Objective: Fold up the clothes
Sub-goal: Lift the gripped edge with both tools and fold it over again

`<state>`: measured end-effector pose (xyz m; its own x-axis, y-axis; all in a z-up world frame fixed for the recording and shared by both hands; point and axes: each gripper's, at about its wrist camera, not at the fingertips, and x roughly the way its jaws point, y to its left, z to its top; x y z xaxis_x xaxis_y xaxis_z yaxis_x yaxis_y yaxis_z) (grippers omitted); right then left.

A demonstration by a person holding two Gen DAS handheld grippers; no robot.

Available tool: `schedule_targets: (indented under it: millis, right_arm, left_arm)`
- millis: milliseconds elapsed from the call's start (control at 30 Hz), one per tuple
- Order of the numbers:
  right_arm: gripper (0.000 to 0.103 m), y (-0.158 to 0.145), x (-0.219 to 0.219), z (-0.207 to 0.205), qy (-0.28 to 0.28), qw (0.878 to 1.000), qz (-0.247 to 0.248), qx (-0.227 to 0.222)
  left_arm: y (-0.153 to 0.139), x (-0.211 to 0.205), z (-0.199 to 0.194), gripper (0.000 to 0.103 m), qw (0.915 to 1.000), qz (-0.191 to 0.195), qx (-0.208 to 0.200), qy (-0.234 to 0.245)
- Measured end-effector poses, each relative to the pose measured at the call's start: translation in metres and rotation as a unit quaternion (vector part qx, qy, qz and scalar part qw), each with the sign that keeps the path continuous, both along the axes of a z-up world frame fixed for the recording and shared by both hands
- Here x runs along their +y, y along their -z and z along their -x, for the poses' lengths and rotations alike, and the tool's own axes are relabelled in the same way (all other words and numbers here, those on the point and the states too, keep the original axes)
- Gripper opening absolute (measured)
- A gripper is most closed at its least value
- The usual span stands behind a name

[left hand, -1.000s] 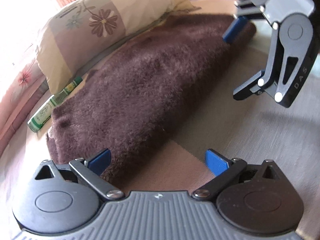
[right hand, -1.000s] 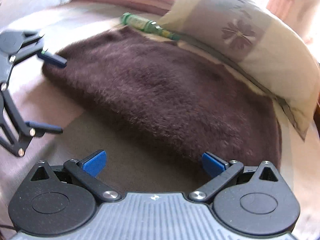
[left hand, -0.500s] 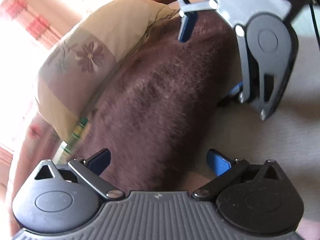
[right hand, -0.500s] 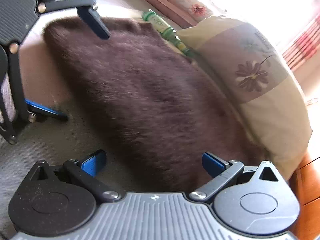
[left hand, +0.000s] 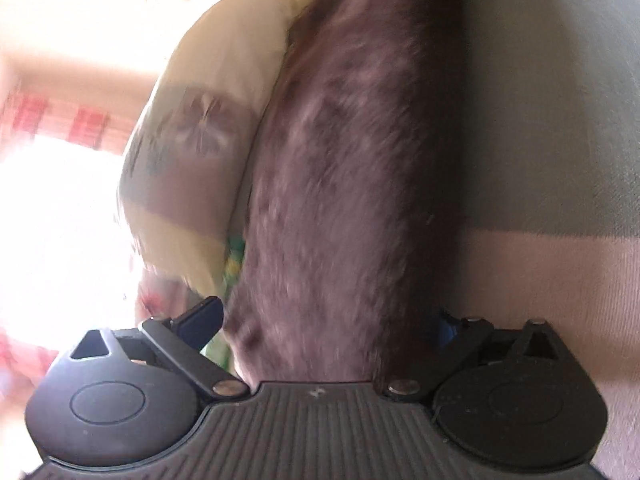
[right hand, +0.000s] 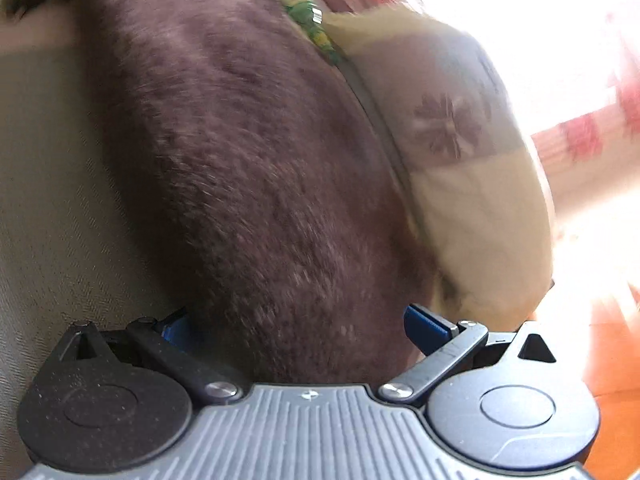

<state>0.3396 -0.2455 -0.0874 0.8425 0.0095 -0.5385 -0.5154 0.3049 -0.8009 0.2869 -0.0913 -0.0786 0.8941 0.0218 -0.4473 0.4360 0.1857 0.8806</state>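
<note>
Both tools have rolled and dropped onto opposite ends of the folded brown fleece garment (left hand: 344,184), which a second ago lay ahead of them on the bed (left hand: 560,140). The left tool (left hand: 324,324) stands spread, its jaws just easing inward, fleece between them but not yet pinched; the right tool (right hand: 296,328) likewise straddles its end, spread. Beyond, a floral pillow (right hand: 460,152) and green tube (right hand: 308,20) flank the garment. A two-ended lift seems next.
</note>
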Motion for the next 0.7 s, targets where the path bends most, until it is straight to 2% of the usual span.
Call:
schedule_targets:
  millis: [33,67,133,167,300,333,400,467,567,600,633,700]
  right_arm:
    - [0.103,0.006,0.006,0.005,-0.02,0.999,0.025,-0.02]
    - [0.103,0.009,0.007,0.007,-0.031,0.999,0.037,-0.027]
    - [0.098,0.01,0.004,0.009,-0.043,0.998,0.045,-0.026]
    - [0.097,0.01,0.003,0.01,-0.048,0.997,0.049,-0.026]
    - [0.096,0.009,-0.007,0.009,-0.062,0.996,0.058,-0.02]
    - [0.095,0.008,-0.01,0.007,-0.059,0.997,0.055,-0.017]
    - [0.094,0.009,-0.008,0.007,-0.059,0.996,0.059,-0.017]
    - [0.092,0.011,-0.005,0.007,-0.06,0.996,0.064,-0.019]
    - [0.074,0.016,-0.001,0.015,-0.064,0.995,0.073,-0.022]
    - [0.061,0.019,-0.002,0.019,-0.067,0.995,0.072,-0.021]
    - [0.055,0.022,-0.002,0.023,-0.07,0.995,0.072,-0.021]
    - [0.055,0.021,-0.003,0.024,-0.081,0.993,0.079,-0.021]
  left_arm:
    - [0.002,-0.005,0.002,0.091,0.9999,-0.009,-0.001,0.008]
    - [0.003,-0.008,0.005,0.081,0.9998,-0.014,0.006,0.012]
    - [0.005,-0.012,0.009,0.067,0.9994,-0.022,0.02,0.019]
    - [0.004,-0.01,0.009,0.064,0.9996,-0.014,0.022,0.014]
    - [0.001,-0.001,0.01,0.066,0.9993,0.018,0.031,-0.006]
    - [0.0,-0.003,0.009,0.063,0.999,0.025,0.034,-0.012]
    - [0.003,-0.007,0.011,0.052,0.9989,0.021,0.041,-0.009]
    - [0.008,-0.01,0.015,0.036,0.999,0.016,0.042,-0.007]
    - [0.011,-0.01,0.017,0.028,0.9988,0.025,0.039,-0.015]
    - [0.012,-0.01,0.017,0.028,0.9986,0.031,0.038,-0.019]
    - [0.012,-0.01,0.017,0.028,0.9984,0.036,0.036,-0.023]
    - [0.012,-0.01,0.018,0.031,0.9984,0.037,0.035,-0.026]
